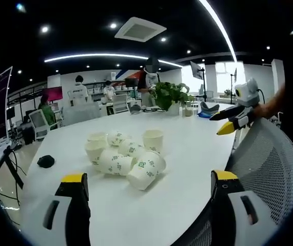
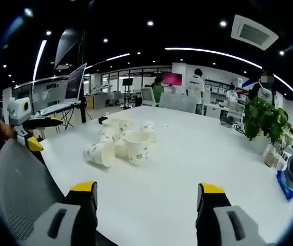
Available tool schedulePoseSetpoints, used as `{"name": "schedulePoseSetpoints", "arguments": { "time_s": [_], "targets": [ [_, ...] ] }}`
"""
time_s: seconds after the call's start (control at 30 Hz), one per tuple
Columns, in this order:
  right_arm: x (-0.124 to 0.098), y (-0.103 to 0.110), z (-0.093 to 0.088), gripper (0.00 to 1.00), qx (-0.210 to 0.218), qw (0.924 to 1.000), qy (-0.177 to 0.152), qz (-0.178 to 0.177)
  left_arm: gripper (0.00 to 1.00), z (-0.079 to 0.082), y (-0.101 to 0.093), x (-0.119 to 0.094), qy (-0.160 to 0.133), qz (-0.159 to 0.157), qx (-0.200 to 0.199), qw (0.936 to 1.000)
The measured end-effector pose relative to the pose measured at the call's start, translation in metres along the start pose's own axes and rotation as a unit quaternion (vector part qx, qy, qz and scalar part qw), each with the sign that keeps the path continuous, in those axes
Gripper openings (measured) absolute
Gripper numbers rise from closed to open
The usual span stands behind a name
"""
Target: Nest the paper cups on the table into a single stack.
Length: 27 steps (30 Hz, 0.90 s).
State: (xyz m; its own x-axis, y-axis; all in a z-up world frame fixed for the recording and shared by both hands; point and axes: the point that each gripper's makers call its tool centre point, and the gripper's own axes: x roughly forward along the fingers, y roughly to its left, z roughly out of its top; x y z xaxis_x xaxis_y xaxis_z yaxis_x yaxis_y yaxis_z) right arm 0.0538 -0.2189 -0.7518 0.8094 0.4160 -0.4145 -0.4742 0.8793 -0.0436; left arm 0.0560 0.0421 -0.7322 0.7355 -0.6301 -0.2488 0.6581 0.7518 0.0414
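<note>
Your paper cups [image 1: 123, 156] lie in a loose cluster on the white table [image 1: 187, 154], some standing upright, others tipped on their sides, touching one another. In the left gripper view the cluster sits ahead of your left gripper [image 1: 149, 187], between its two yellow-tipped jaws and beyond them, with bare tabletop in between. One cup on its side [image 1: 145, 171] lies nearest to you, its mouth turned toward the jaws; an upright cup [image 1: 153, 139] stands at the far right of the heap. Your left gripper's jaws are spread wide apart with nothing between them.

In the right gripper view the same cups [image 2: 119, 141] lie ahead and slightly left of your right gripper [image 2: 147, 192], well apart from it. A tipped cup [image 2: 99, 154] points its mouth leftward, and an upright one [image 2: 137, 147] stands just beside it. This gripper's jaws are likewise spread wide and hold nothing.

Each gripper shows in the other's view, hovering off the table edge above a grey mesh chair back [image 1: 267, 164]. A small black object [image 1: 45, 161] rests on the table left of the cups. A potted plant [image 1: 171, 95] stands at the far end, and people stand in the office beyond.
</note>
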Motion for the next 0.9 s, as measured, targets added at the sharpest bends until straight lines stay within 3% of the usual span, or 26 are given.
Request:
{"name": "schedulePoseSetpoints", "arguments": {
  "time_s": [0.23, 0.57, 0.9],
  "targets": [
    [0.004, 0.007, 0.013, 0.77, -0.010, 0.9997, -0.003, 0.024, 0.99, 0.001, 0.000, 0.000, -0.001, 0.001, 0.002, 1.0000],
    [0.024, 0.025, 0.047, 0.75, -0.011, 0.9974, -0.024, 0.067, 0.99, 0.002, 0.001, -0.001, -0.002, 0.004, 0.002, 1.0000],
    [0.045, 0.034, 0.059, 0.72, -0.006, 0.9949, -0.032, 0.096, 0.98, 0.001, 0.001, -0.001, -0.002, 0.004, -0.002, 1.0000]
  ]
}}
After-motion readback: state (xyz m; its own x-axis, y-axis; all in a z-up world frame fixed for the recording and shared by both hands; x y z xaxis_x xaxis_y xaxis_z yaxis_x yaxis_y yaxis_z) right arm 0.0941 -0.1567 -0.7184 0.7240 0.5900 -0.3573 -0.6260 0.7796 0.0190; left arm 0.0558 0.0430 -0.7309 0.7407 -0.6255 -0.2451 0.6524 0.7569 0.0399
